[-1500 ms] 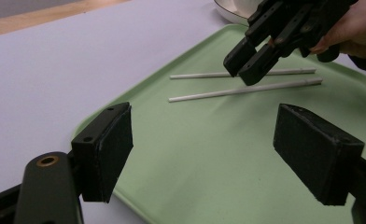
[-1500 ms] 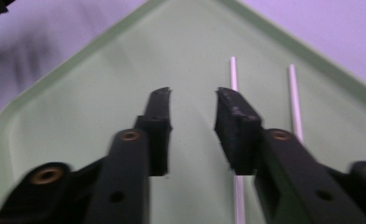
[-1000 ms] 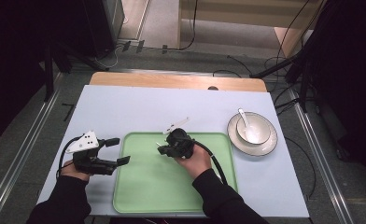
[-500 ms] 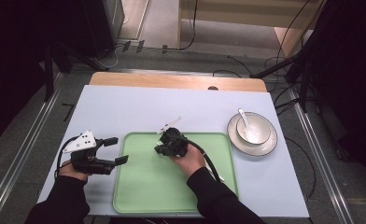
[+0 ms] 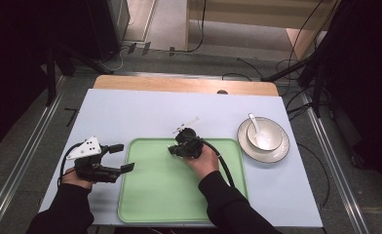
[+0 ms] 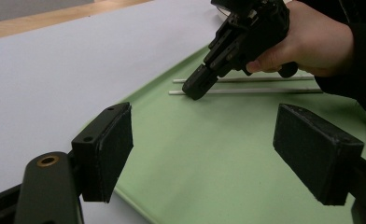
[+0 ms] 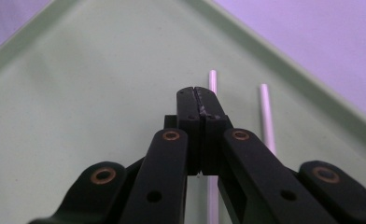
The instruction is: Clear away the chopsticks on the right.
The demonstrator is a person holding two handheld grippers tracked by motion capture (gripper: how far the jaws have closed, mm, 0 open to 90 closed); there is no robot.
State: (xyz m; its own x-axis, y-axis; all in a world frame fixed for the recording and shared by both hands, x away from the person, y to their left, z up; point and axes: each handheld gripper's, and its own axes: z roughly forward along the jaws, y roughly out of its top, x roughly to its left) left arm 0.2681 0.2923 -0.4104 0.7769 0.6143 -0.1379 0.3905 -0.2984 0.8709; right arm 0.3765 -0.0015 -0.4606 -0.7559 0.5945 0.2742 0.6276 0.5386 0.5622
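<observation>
Right gripper (image 7: pixel 200 93): jaws pressed together, empty, tip lowered onto the green tray (image 5: pixel 145 204) beside two white chopsticks (image 6: pixel 246 86) lying parallel near the tray's far rim, probably nudging them into line. Left gripper (image 6: pixel 204 154): spread wide, idle at the tray's left edge.

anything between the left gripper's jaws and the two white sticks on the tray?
Just bare green tray between the left gripper and the white sticks, in the left gripper view.

Near half of flat green plastic tray (image 5: pixel 145 195) lies bare, open to approach; two thin white sticks (image 6: pixel 260 85) lie near its far edge, right gripper (image 5: pixel 172 150) over them
</observation>
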